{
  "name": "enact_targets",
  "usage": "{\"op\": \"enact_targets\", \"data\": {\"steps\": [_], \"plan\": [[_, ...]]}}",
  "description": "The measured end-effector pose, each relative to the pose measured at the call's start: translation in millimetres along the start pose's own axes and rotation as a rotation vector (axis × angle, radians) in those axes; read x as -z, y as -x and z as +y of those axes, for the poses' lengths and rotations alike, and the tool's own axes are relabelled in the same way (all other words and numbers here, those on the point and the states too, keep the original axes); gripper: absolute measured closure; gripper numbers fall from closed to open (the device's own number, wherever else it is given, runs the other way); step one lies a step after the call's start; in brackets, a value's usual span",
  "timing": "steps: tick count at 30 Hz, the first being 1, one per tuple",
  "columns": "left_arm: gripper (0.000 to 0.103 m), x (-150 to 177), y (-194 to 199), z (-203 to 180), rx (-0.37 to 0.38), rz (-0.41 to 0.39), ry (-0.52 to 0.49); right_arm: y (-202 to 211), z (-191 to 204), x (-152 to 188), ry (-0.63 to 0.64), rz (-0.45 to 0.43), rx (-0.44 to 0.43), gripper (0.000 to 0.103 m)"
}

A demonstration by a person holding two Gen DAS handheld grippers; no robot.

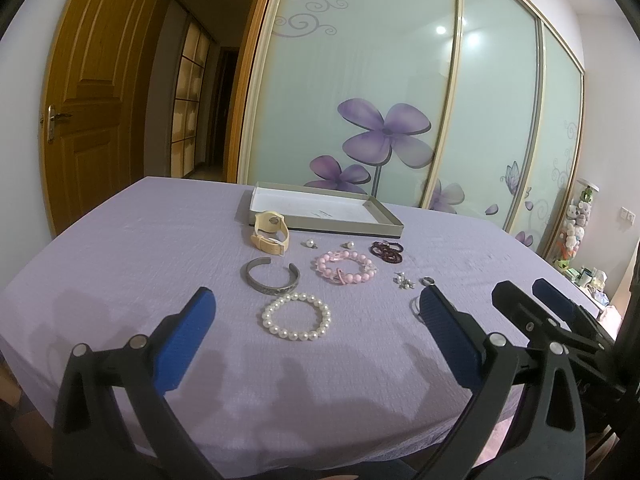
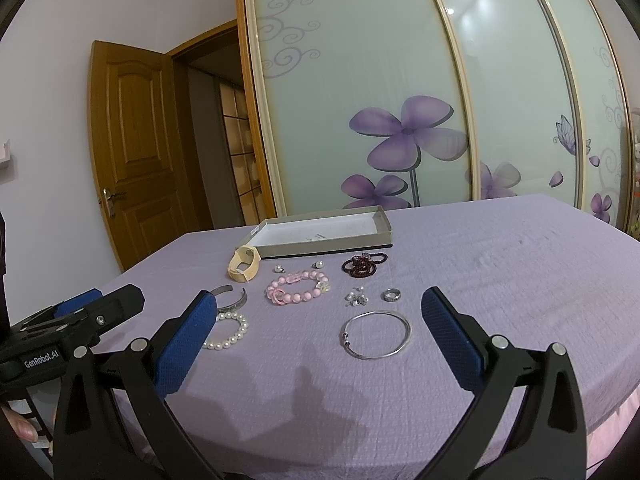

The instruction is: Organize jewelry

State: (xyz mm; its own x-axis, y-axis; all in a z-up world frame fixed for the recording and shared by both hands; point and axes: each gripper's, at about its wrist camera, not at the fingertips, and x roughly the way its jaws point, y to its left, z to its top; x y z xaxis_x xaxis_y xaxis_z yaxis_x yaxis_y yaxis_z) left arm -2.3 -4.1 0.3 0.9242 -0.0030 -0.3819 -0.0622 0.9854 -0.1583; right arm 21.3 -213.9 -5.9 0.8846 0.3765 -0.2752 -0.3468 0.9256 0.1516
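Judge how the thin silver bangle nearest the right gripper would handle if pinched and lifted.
The thin silver bangle looks like a rigid wire hoop, so it probably keeps its shape. Lying flat on the purple cloth, its smooth, narrow metal may slip between the pads.

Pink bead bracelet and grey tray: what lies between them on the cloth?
Two small pearl earrings lie between the pink bracelet and the tray, seen in both views.

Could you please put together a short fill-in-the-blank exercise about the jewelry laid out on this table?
1. The shallow box behind the jewelry holds ____ pieces so far.
2. The bead bracelet in the middle of the spread is ____ in colour.
3. The thin silver bangle lies nearest the ____ gripper.
4. Both the left gripper and the right one are ____.

Missing words: no; pink; right; open
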Motion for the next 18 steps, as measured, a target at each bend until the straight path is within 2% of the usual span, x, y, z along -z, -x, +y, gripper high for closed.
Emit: {"op": "enact_targets", "data": {"steps": [18], "plan": [[0.002, -1.3, -2.1, 4.0, -0.001, 0.003, 0.007, 0.4, 0.0, -0.6, 0.001, -0.001, -0.001, 0.001]]}}
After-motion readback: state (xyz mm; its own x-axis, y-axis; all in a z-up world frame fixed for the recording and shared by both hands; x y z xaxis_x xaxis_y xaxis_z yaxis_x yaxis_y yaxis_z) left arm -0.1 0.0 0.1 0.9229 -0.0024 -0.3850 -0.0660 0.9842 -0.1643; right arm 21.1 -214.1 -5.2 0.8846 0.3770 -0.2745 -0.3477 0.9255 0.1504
